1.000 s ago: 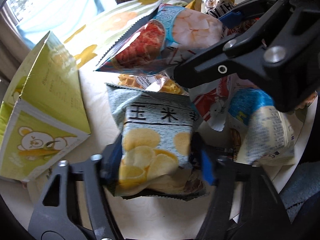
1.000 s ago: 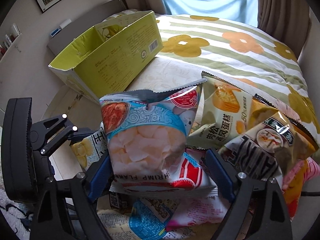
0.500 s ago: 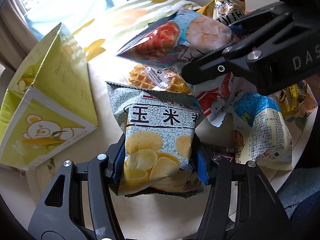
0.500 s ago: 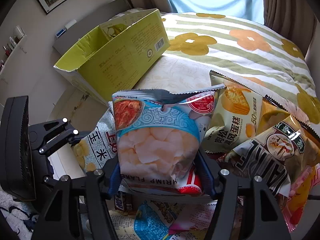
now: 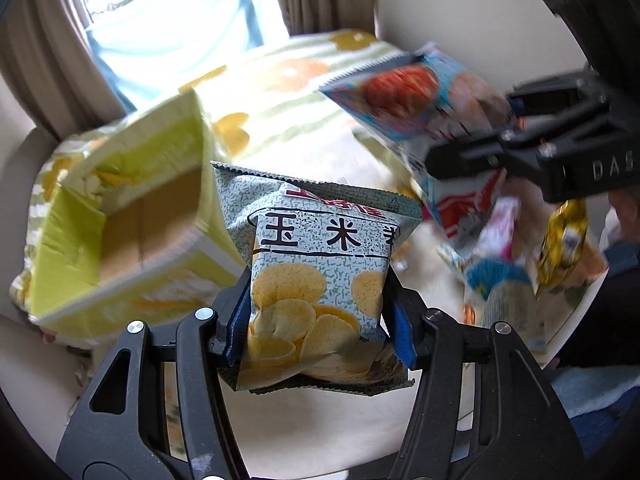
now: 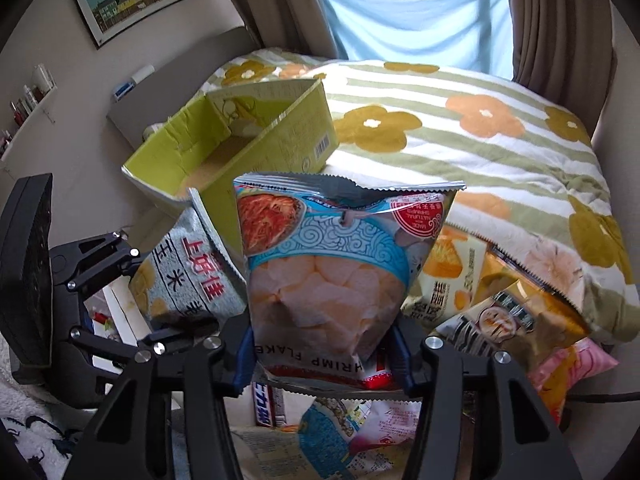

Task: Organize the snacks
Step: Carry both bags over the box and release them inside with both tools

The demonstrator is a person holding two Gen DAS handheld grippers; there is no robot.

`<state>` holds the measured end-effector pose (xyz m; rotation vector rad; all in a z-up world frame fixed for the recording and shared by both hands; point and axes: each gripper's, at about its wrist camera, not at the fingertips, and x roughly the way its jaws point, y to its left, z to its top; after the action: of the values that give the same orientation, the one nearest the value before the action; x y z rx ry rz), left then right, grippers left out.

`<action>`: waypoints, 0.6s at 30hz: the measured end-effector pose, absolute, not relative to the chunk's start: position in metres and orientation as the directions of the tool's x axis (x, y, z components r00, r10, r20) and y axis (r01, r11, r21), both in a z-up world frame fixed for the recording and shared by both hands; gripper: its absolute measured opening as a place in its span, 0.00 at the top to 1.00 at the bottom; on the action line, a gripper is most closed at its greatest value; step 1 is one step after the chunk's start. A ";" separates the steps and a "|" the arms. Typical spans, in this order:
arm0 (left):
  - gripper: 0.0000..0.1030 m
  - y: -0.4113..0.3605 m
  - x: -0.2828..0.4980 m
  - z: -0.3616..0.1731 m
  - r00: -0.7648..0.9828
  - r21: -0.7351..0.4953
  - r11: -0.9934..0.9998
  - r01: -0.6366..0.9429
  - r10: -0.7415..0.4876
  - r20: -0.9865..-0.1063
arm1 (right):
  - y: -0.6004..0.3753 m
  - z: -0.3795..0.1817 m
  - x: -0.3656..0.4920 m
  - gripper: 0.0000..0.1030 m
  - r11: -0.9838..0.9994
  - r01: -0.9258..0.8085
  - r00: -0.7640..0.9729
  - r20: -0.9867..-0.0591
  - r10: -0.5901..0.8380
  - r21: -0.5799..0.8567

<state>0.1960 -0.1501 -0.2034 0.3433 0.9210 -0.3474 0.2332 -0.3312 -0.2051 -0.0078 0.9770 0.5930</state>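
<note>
Both bags are up in the air: left claw (image 5: 316, 336) pinches the corn chip bag (image 5: 320, 276), right claw (image 6: 324, 356) grips the shrimp flakes bag (image 6: 332, 272). Looks like the carry step; next, drop them into the open green box (image 6: 240, 144) far left.

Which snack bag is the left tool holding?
The grey-green corn chip bag with yellow chips printed on it, clamped in the left tool. The shrimp flakes bag, blue band and pink crackers, sits in the right tool.

Motion-blurred shrimp flakes bag (image 5: 420, 96) and snack pile (image 5: 512, 248)
</note>
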 end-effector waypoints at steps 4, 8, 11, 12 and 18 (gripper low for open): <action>0.48 -0.122 0.209 -0.165 0.591 0.119 0.902 0.414 -0.166 -0.790 | -0.319 -0.172 0.234 0.51 0.866 -0.461 0.476 -0.769 0.426 0.194; 0.48 -0.087 0.225 -0.135 0.626 0.111 0.916 0.386 -0.171 -0.761 | -0.302 -0.143 0.238 0.51 0.881 -0.449 0.528 -0.751 0.397 0.150; 0.48 -0.055 0.239 -0.111 0.656 0.117 0.927 0.355 -0.158 -0.738 | -0.282 -0.124 0.246 0.51 0.886 -0.442 0.552 -0.736 0.392 0.141; 0.48 -0.043 0.246 -0.106 0.664 0.119 0.931 0.344 -0.152 -0.732 | -0.277 -0.119 0.248 0.51 0.887 -0.441 0.557 -0.732 0.392 0.139; 0.48 0.030 0.289 -0.094 0.661 0.092 0.957 0.277 -0.120 -0.741 | -0.214 -0.110 0.281 0.51 0.885 -0.439 0.566 -0.716 0.408 0.157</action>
<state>0.2888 0.0302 -0.0937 0.2042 0.8198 -0.2259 0.2812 -0.2140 -0.1099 -0.0401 0.8314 0.4978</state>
